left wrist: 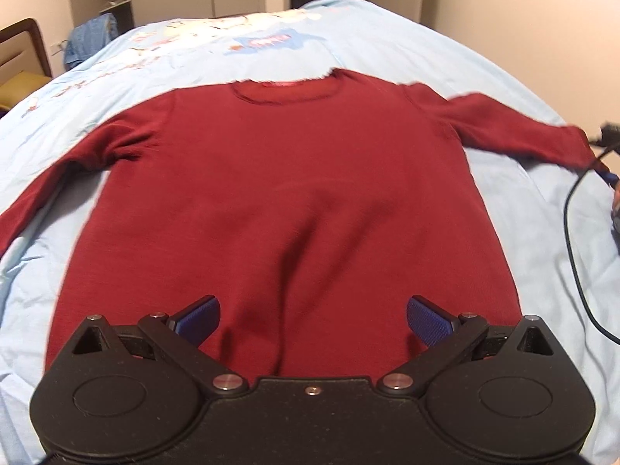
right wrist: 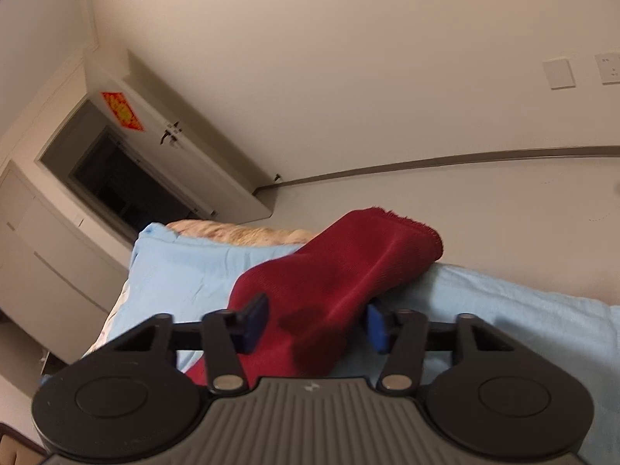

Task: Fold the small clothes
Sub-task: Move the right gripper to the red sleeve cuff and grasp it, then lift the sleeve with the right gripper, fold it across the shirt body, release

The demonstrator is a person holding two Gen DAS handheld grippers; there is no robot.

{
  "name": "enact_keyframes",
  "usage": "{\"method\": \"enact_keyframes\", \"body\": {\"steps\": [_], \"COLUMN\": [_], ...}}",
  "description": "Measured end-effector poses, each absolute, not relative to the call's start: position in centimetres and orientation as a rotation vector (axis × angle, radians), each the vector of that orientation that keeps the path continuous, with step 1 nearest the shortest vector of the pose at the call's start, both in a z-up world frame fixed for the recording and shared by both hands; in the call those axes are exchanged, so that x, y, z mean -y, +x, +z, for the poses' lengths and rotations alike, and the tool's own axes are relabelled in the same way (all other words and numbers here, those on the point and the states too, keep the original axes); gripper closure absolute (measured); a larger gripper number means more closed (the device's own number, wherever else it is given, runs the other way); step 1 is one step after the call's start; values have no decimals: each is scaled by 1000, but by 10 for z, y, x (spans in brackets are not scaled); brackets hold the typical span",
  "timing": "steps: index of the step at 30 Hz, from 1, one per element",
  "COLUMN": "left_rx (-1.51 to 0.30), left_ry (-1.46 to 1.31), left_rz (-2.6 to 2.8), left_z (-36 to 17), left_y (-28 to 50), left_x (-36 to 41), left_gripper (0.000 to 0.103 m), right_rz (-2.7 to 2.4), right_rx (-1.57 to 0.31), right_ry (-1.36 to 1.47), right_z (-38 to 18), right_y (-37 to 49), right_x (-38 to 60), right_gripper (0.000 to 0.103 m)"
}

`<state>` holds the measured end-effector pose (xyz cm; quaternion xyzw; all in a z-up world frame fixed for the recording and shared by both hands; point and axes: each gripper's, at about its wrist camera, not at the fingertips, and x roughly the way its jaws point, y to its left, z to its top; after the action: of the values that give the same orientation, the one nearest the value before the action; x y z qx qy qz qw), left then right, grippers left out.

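**Red sweater spread on bed — both grippers at the garment**

Bed (left wrist: 387, 38) with a pale blue printed sheet fills the left wrist view; a corner of it shows in the right wrist view, running toward a white wall and an open doorway (right wrist: 116, 178).

Dark red long-sleeved sweater (left wrist: 294, 193) lies flat on the sheet, front up, collar at the far side, hem nearest the left camera. One sleeve (left wrist: 50, 190) runs out to the left edge of view; the other sleeve (left wrist: 515, 128) stretches right, toward a black cable (left wrist: 573, 240) lying on the sheet.

Left gripper (left wrist: 313, 319) is held low over the hem region, pointing forward along the sweater's body toward the collar and roughly level. Its jaws stand wide apart, blue pads (left wrist: 201, 316) splayed outward, cloth showing between them, nothing clamped.

Right gripper (right wrist: 316, 323) points along the right sleeve (right wrist: 337, 283), camera pitched up and rolled so the wall tilts across the frame. The sleeve passes between the two blue pads (right wrist: 254, 323) and rises to its ribbed cuff (right wrist: 410, 232), which stands off the sheet. The jaws are partly closed around the sleeve — the pads sit at either side of the fabric, but whether they actually pinch it cannot be told; the view is blurred there.
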<state>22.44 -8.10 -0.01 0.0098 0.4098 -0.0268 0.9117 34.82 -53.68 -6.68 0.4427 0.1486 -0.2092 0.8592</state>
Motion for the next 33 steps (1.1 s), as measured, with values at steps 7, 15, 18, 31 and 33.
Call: {"method": "enact_keyframes", "body": {"steps": [7,15,18,31,33], "left_rx": [-810,-754,-726,-658,-654], "left_ry": [-28,-80,-99,-196,-208], "left_rz": [-7,60,93,230,253], "left_z": [10,23,29,45,46], "left_y": [223,227,226,198,191], "left_x": [54,18,4,-66,-76], "left_gripper": [1,1,1,1,1], "right_rz": [-462,-313,-233,90,151], "right_rx": [-287,-209,-187,-177,-195], "right_ry": [783,367,240,-224,-278], "right_z": [-48,27,49,78,73], "right_y": [351,362,373,397,397], "right_x": [525,443,402,169,135], "right_gripper": [95,95,95,96,96]}}
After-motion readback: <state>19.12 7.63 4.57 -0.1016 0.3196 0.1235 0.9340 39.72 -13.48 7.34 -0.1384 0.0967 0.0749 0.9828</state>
